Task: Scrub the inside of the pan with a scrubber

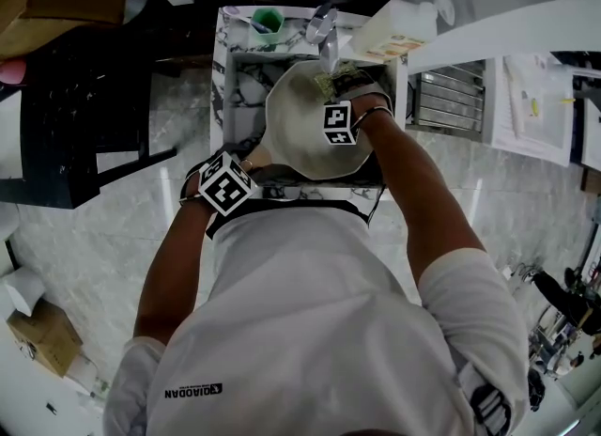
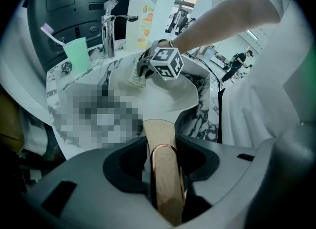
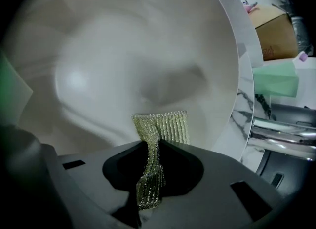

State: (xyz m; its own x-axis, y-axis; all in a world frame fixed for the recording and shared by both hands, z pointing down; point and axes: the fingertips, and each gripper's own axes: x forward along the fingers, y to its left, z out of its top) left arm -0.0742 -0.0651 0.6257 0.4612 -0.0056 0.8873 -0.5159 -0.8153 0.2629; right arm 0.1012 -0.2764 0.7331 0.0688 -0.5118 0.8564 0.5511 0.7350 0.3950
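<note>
A white pan (image 1: 302,126) sits tilted in a marble sink (image 1: 228,75). Its wooden handle (image 2: 163,169) with a copper end runs between the jaws of my left gripper (image 1: 246,163), which is shut on it at the sink's near edge. My right gripper (image 1: 331,79) reaches into the pan at its far rim, shut on a yellow-green mesh scrubber (image 3: 159,134). The scrubber's free end lies against the pan's white inner wall (image 3: 123,70). From the left gripper view, the scrubber (image 2: 137,77) hangs below the right gripper's marker cube (image 2: 166,62) over the pan's bowl (image 2: 163,97).
A chrome faucet (image 1: 322,25) stands over the sink's far side. A green cup (image 1: 268,21) with a toothbrush stands at the far left, a soap bottle (image 1: 399,30) at the far right. A black chair (image 1: 80,119) stands left of the sink.
</note>
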